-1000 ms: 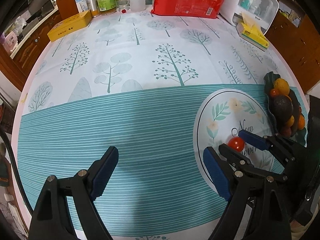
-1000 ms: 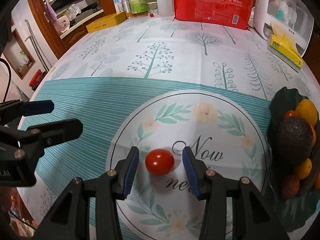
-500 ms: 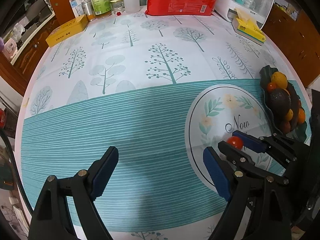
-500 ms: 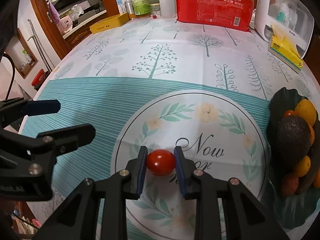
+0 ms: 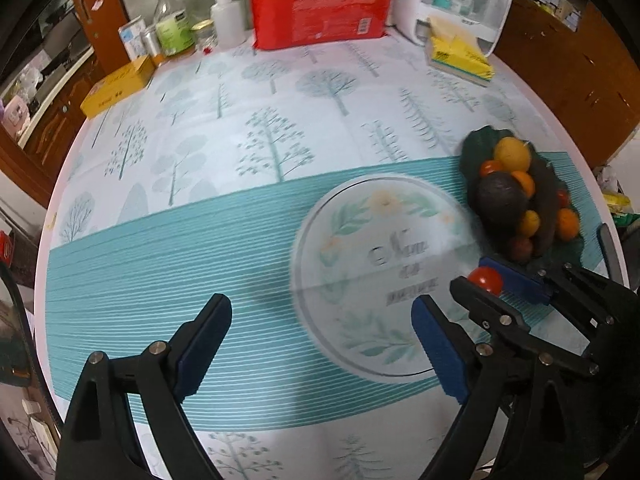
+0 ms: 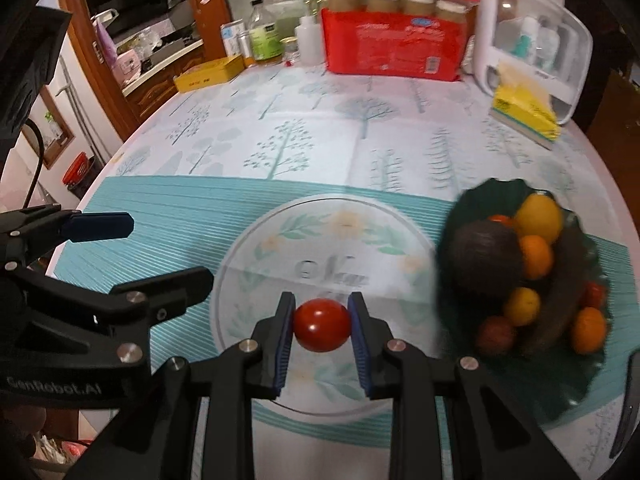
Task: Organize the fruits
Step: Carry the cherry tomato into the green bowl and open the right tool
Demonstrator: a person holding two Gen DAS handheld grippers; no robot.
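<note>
The right gripper (image 6: 321, 326) is clenched on the cherry tomato (image 6: 321, 325), low centre of frame; the left gripper (image 5: 320, 344) hangs released. Transfer step, I'd say: next carry it right and release into the dark fruit dish (image 6: 472, 208).

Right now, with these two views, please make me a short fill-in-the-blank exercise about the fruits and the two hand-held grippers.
1. The right hand-held gripper is shut on a red ____.
2. The left hand-held gripper is ____ and holds nothing.
3. The avocado lies in the dark green ____ with the other fruits.
4. The pack of paper cups at the far edge is ____ in colour.

Missing words: tomato; open; dish; red
</note>
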